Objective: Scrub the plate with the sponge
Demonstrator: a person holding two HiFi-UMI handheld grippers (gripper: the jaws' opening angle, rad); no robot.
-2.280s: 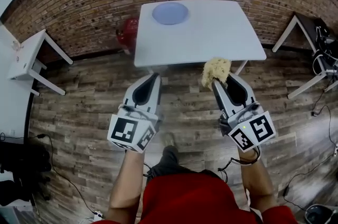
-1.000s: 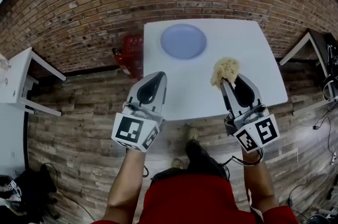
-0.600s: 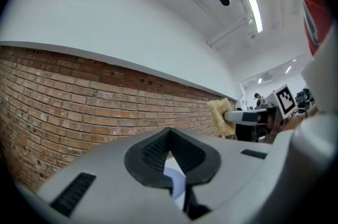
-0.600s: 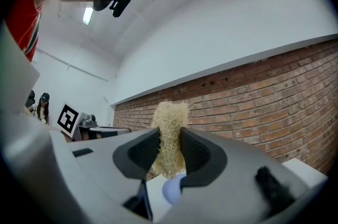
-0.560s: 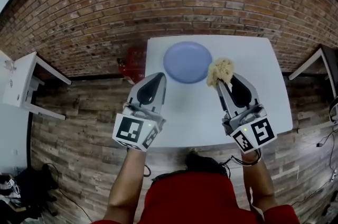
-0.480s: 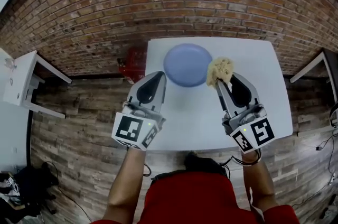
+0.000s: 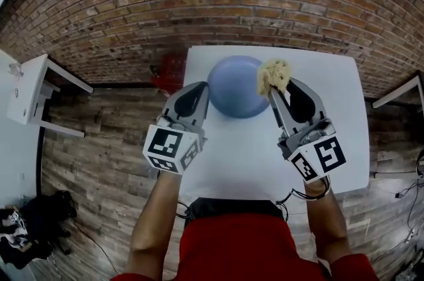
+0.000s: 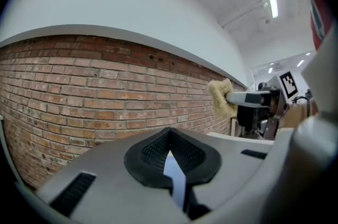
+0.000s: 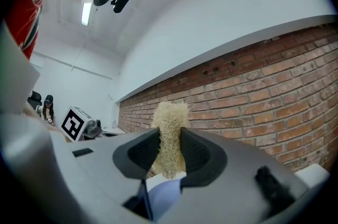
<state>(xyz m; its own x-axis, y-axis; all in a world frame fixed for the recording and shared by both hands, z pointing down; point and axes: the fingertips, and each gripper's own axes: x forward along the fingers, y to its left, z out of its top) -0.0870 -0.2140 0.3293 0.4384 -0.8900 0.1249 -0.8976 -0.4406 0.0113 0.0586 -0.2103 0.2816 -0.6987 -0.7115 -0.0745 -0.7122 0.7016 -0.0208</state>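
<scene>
Plate: my landmark, a round blue plate (image 7: pixel 237 86) lying on the white surface (image 7: pixel 331 120), toward the far edge that runs along the brick wall (image 7: pixel 199 1).
Sponge: a shaggy yellow sponge (image 7: pixel 273 76), seen over the plate's right rim in the head view. I cannot tell whether it touches the plate.
Right claw: my right claw (image 7: pixel 271 93) is grasping the sponge. The pads pinch its lower part and the tuft stands out past the tips. The claw sits at the plate's right side and points toward the wall.
Left claw: my left claw (image 7: pixel 201 89) is clenched with nothing in it, its tip at the plate's left rim. The blue of the plate shows through the slit under its pads.
Claws together: one on either side of the plate, with the plate between them.
Red thing: a red object (image 7: pixel 172 66) on the floor to the left of the plate, beyond the surface's corner.
</scene>
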